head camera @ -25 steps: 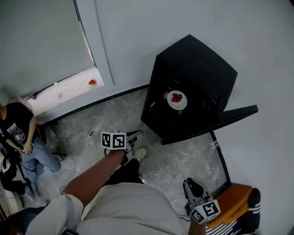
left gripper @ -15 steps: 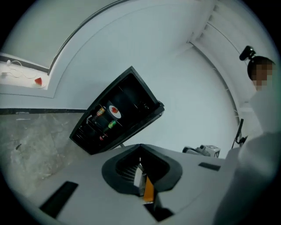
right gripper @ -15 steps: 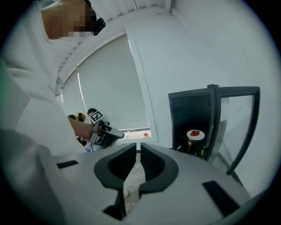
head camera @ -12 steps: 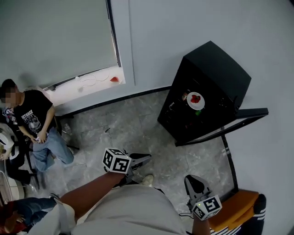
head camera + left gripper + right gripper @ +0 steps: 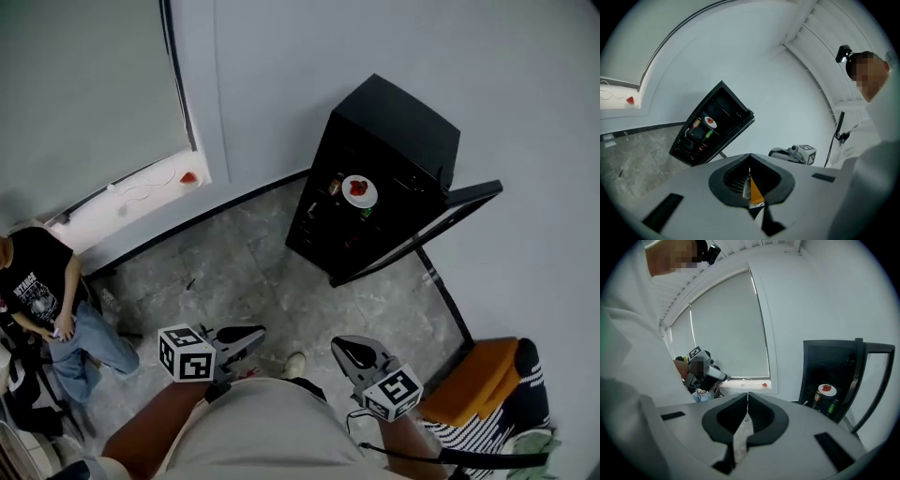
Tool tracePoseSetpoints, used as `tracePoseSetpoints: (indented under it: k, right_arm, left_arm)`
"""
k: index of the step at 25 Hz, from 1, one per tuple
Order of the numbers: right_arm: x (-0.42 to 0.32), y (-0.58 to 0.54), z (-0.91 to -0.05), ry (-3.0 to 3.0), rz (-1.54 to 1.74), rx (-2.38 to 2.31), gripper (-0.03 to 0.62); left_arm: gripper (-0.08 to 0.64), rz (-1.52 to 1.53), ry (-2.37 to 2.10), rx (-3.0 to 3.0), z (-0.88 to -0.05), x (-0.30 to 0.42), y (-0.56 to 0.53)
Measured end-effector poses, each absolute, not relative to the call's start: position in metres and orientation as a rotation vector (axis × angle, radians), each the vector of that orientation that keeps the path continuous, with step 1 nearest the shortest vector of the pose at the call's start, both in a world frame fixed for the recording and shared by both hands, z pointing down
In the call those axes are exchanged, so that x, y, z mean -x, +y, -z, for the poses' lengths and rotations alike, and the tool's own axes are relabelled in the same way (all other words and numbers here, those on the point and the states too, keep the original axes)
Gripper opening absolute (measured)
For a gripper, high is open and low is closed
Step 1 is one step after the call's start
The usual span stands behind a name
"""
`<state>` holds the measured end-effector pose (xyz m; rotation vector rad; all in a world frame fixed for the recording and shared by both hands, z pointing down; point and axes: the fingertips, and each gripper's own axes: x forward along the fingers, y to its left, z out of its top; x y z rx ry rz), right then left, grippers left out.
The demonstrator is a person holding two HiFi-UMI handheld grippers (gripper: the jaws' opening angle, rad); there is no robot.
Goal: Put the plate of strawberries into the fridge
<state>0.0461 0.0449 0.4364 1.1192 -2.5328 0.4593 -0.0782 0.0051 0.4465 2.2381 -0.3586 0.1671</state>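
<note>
The white plate of strawberries [image 5: 359,190] sits on a shelf inside the black fridge [image 5: 394,141], whose door [image 5: 441,220] stands open to the right. Both grippers are far back from it, close to my body. My left gripper [image 5: 258,333] is shut with nothing between its jaws, and so is my right gripper [image 5: 342,345]. The left gripper view has the plate [image 5: 710,121] small in the fridge [image 5: 726,101], beyond the closed left gripper [image 5: 750,157]. The right gripper view shows the plate [image 5: 827,389] at the right, past the closed right gripper [image 5: 747,397].
Cans [image 5: 336,184] and a green bottle [image 5: 367,212] stand on the fridge shelves beside the plate. A person [image 5: 37,281] sits at the far left. A red item [image 5: 189,176] lies on the window sill. An orange seat [image 5: 469,384] is at my right.
The head view has swung about. Both grippers have drawn back towards my body, the left one lower and further left. The plate stays in the fridge.
</note>
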Motion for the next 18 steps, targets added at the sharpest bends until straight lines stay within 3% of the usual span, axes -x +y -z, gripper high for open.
tracePoseSetpoints:
  k: [18]
  right_arm:
    - [0.122, 0.085, -0.437, -2.507, -0.426, -1.026, 0.02]
  left_arm:
    - [0.012, -0.177, -0.404, -2.219, -0.467, 0.245, 0.059]
